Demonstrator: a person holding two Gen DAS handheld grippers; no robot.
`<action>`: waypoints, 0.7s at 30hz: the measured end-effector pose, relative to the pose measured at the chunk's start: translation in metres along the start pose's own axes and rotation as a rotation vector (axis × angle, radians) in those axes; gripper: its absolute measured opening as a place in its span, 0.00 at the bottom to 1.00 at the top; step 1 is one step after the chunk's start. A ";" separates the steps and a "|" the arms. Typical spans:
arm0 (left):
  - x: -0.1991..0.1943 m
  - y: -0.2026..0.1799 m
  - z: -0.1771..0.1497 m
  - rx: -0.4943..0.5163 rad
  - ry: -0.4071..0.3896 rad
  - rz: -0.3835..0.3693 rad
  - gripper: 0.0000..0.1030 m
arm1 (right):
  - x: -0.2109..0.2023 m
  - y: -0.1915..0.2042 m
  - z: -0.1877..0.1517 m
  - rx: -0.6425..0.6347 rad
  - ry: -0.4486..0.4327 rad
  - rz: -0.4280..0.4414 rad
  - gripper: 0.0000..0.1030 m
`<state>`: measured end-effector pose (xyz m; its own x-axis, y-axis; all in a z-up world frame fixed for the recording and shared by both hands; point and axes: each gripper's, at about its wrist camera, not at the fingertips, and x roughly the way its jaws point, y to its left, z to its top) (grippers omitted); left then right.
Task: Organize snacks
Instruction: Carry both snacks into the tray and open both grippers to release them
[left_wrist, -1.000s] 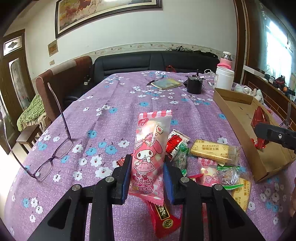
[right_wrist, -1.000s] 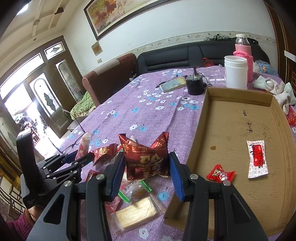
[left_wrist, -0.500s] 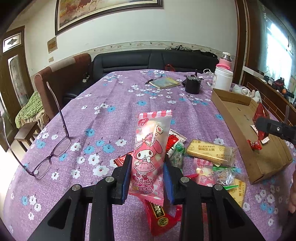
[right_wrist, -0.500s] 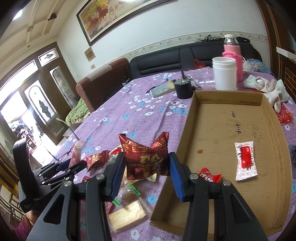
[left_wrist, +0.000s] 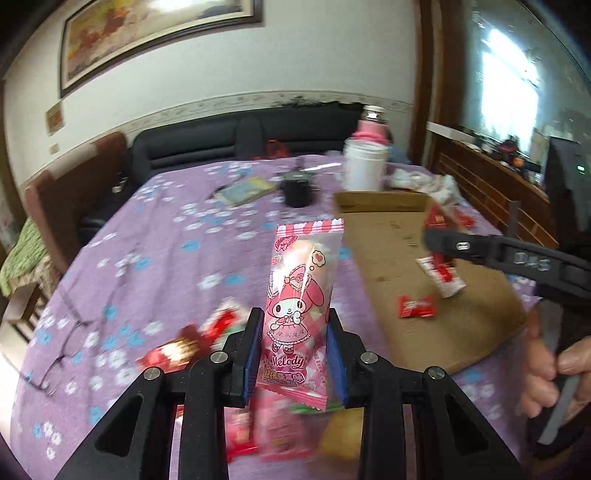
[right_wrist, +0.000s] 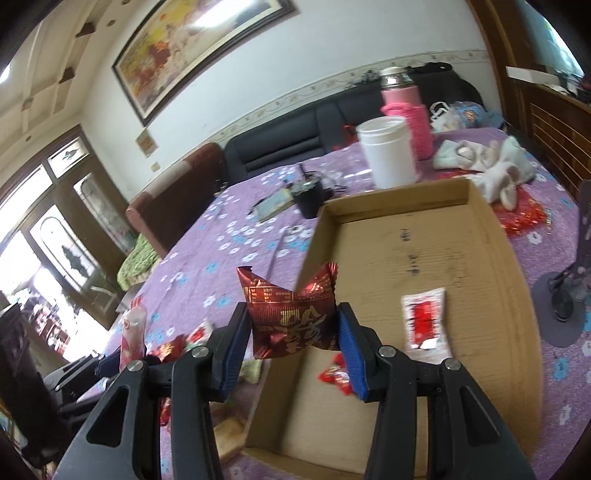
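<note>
now | pink snack packet (left_wrist: 299, 306) clamped upright between left jaws

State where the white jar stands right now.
In the right wrist view the white jar stands on the table beyond the box's far wall, just left of the pink bottle.

The tablecloth (left_wrist: 177, 236) is purple, scattered with white and blue flowers. On it sits a plain brown cardboard tray (right_wrist: 495, 251). Inside the tray lie a white sachet with a red panel (right_wrist: 424, 319) and a red candy wrapper (left_wrist: 416, 307). Behind the tray stand a white jar (right_wrist: 388, 151) and a pink-sleeved bottle (right_wrist: 406, 110). The Melody snack bag (left_wrist: 299, 306) is pink with red-and-white stripes along its top; the foil packet (right_wrist: 291, 317) is dark red with gold print.
</note>
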<state>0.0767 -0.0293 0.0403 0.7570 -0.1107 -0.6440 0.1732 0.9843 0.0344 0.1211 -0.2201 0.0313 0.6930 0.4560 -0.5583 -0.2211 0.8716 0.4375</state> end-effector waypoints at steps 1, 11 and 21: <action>0.003 -0.010 0.003 0.010 0.005 -0.021 0.32 | -0.001 -0.004 0.001 0.008 -0.003 -0.016 0.44; 0.061 -0.098 0.015 0.084 0.131 -0.174 0.32 | 0.001 -0.062 0.006 0.147 0.047 -0.187 0.44; 0.090 -0.121 -0.001 0.113 0.208 -0.213 0.32 | 0.019 -0.075 -0.001 0.149 0.116 -0.294 0.46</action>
<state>0.1236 -0.1579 -0.0224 0.5532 -0.2711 -0.7877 0.3919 0.9191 -0.0411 0.1501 -0.2768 -0.0123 0.6273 0.2140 -0.7488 0.0852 0.9369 0.3391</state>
